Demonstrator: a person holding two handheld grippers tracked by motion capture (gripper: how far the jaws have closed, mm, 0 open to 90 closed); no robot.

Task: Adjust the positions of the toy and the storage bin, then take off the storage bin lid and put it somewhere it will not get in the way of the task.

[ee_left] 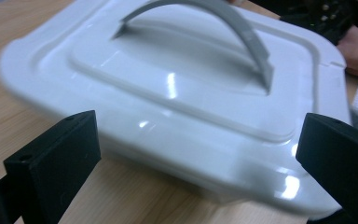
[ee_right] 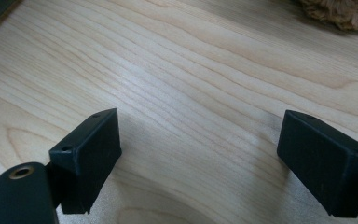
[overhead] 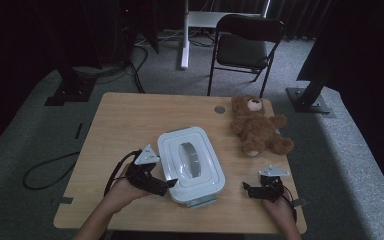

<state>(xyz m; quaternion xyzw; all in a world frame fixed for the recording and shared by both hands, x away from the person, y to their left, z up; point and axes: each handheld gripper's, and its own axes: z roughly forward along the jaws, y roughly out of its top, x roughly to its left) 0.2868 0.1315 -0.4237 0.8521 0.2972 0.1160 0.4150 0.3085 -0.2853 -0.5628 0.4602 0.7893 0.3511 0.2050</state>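
Presently, item one: white lidded box (overhead: 191,165), rectangular with rounded corners, lying flat near the middle of the wooden table (overhead: 125,125), toward my side. Its lid is on and carries an arched grey handle (overhead: 190,160) along the centre. In my left gripper view the same box (ee_left: 177,107) spans the frame just beyond my jaws, its handle (ee_left: 214,28) arching over the recessed top, slightly blurred.

Item two: my left gripper (overhead: 166,185), held in my left hand (overhead: 122,192), at the box's near left corner. Jaws stand wide apart, nothing between them but the box's edge ahead; whether a jaw tip touches the box wall I cannot tell. A black cable trails from it toward the table's left edge.

Item three: my right gripper (overhead: 247,189), held in my right hand (overhead: 280,205), low over bare wood near the table's right front corner, well apart from the box. Jaws spread wide, holding nothing; in my right gripper view they frame plain wood grain (ee_right: 191,93).

Item four: brown teddy bear (overhead: 257,126), lying on the table's far right part, beside the box but not touching it; a scrap of its fur (ee_right: 340,11) shows at the top right of my right gripper view.

Item five: black folding chair (overhead: 245,42), standing on the grey carpet beyond the table.
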